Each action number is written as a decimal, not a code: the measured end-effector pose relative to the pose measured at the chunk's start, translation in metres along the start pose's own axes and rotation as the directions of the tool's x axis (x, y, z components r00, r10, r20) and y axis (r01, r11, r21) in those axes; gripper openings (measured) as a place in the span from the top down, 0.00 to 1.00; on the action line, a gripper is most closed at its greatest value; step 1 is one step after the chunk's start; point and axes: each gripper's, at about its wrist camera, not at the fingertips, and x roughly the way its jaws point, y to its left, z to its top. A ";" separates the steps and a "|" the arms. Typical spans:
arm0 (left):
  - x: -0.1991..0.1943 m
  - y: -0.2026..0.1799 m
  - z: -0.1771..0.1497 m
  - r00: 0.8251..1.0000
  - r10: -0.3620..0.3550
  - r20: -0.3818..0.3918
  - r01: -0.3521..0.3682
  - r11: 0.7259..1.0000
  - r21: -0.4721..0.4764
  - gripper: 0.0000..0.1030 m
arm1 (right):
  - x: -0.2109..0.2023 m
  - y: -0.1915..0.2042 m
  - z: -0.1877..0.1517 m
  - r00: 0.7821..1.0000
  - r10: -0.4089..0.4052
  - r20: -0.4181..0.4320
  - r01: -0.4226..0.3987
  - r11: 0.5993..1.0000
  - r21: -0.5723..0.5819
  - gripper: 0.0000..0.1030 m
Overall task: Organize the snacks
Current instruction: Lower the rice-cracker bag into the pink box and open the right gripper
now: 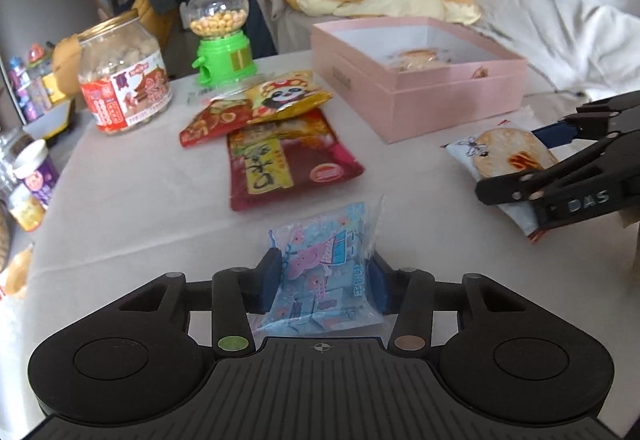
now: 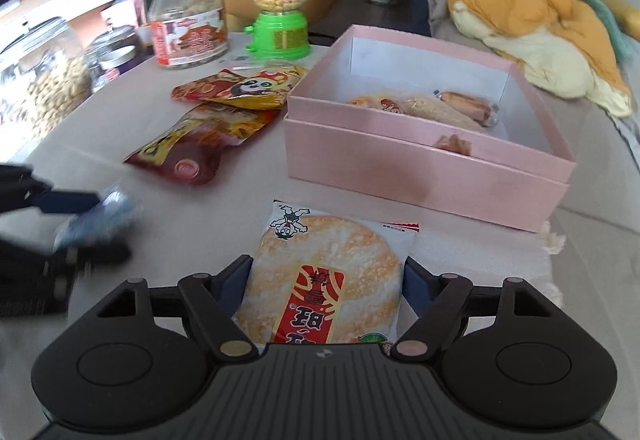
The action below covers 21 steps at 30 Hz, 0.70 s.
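Left claw (image 1: 324,280) pinches a blue cartoon snack packet (image 1: 322,272) just above the bench (image 1: 140,192); right claw (image 2: 326,280) clamps a rice cracker packet (image 2: 326,276), with the pink box (image 2: 424,168) at its 1 o'clock

Pink box (image 2: 424,168) sits open with a few wrapped snacks inside, a rice cracker packet (image 2: 326,280) lies just in front of it, a blue cartoon-pig packet (image 1: 324,268) stands further to its left, and three red and yellow packets (image 1: 276,128) overlap beside its left wall.
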 end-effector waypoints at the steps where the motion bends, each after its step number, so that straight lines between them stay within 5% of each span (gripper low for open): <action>1: -0.001 -0.002 0.000 1.000 -0.001 0.004 0.001 1.000 -0.002 0.52 | -0.006 -0.004 -0.001 1.000 0.004 0.006 -0.004 1.000 0.000 0.24; 4: -0.010 -0.010 0.004 0.999 -0.012 0.030 0.012 1.000 0.008 0.55 | -0.024 -0.022 0.001 1.000 0.018 0.025 -0.019 1.000 0.025 0.24; 5: -0.015 -0.012 0.008 0.999 -0.025 0.043 0.024 1.000 0.008 0.72 | -0.030 -0.028 0.003 0.999 0.023 0.032 -0.024 0.999 0.037 0.24; 6: -0.021 -0.014 0.013 0.998 -0.030 0.058 0.030 1.000 0.008 0.77 | -0.036 -0.034 0.006 0.999 0.026 0.044 -0.028 0.998 0.051 0.24; 11: -0.039 -0.022 0.066 0.981 -0.077 0.180 0.075 0.997 0.020 0.87 | -0.071 -0.058 0.043 0.987 0.000 0.159 -0.009 0.998 0.058 0.24; 18: -0.040 -0.030 0.152 0.912 -0.126 0.390 0.128 0.991 0.021 0.87 | -0.085 -0.098 0.125 0.963 -0.064 0.263 0.037 0.994 0.104 0.24; 21: -0.025 -0.027 0.169 0.912 -0.145 0.384 0.158 0.987 -0.004 0.87 | -0.071 -0.110 0.152 0.960 -0.076 0.269 0.044 0.992 0.122 0.24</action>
